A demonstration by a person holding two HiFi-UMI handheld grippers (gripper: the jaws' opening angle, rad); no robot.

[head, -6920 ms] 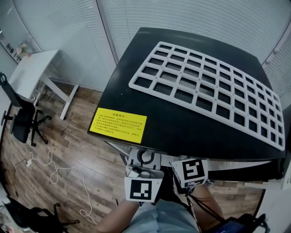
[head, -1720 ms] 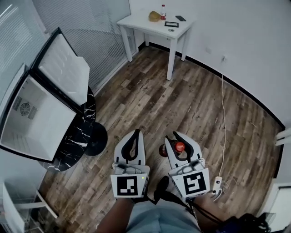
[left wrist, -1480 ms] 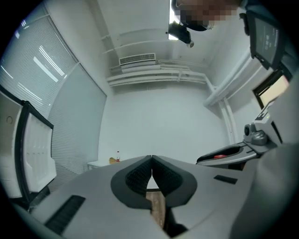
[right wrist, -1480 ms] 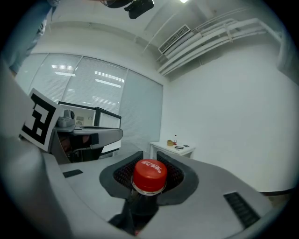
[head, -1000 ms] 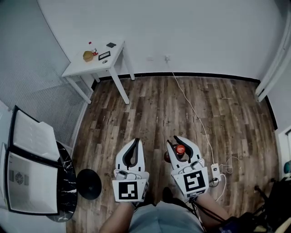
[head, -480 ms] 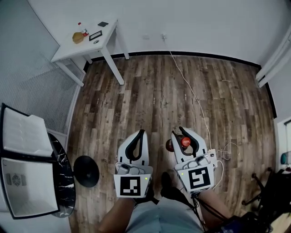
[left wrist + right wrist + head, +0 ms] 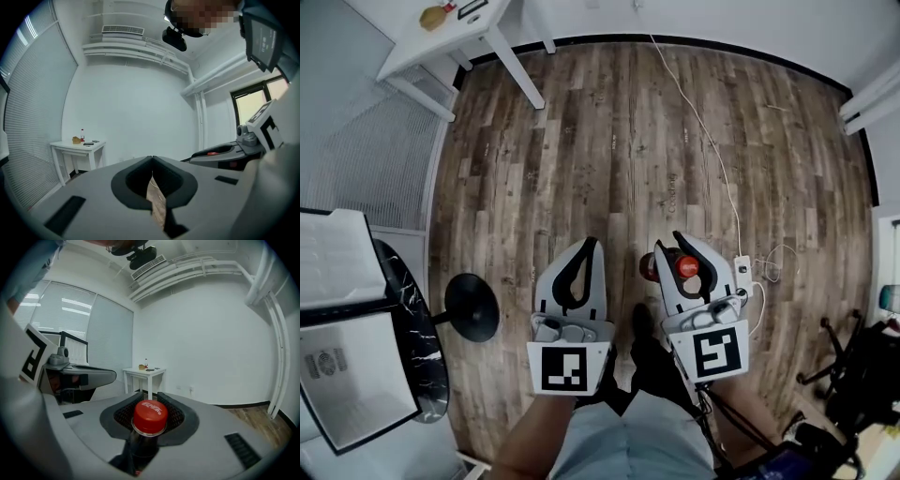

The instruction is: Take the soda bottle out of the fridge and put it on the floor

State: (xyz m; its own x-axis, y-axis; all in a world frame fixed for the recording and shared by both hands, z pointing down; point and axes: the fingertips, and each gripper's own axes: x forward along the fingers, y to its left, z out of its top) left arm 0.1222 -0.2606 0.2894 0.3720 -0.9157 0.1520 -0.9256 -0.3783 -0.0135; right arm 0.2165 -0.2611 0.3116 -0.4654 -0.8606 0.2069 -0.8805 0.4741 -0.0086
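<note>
Head view: right claw (image 7: 673, 249) pinches the bottle (image 7: 650, 268) at the neck, with the red cap (image 7: 685, 266) sitting just above the jaws. The grip under the cap is probably so the bottle hangs upright and can land on its base. The dark body shows below the claw, over bare floor (image 7: 609, 141). Can't tell from here whether the base touches the boards yet.

Left claw (image 7: 587, 251) is just beside the right one, level with it, jaws pressed together and carrying nothing. It looks to be only riding along, since one claw is enough for the bottle. The fridge (image 7: 356, 394) is well off to the left claw's left, door open, so the bottle is already out of it. A cable (image 7: 712, 159) runs along the floor ahead of the right claw, near the likely drop spot and worth avoiding.

Left claw view: jaw tips meet and nothing is held; only a strip of floor shows through the gap behind them. A white worktop (image 7: 77, 144) stands far ahead by the wall, with small items on it.

Right claw view: the cap fills the notch between the ribbed pads, which are closed on the neck under it. The bottle hangs straight down, not tilted. Next is probably to set it on the floor, then spread the jaws.
</note>
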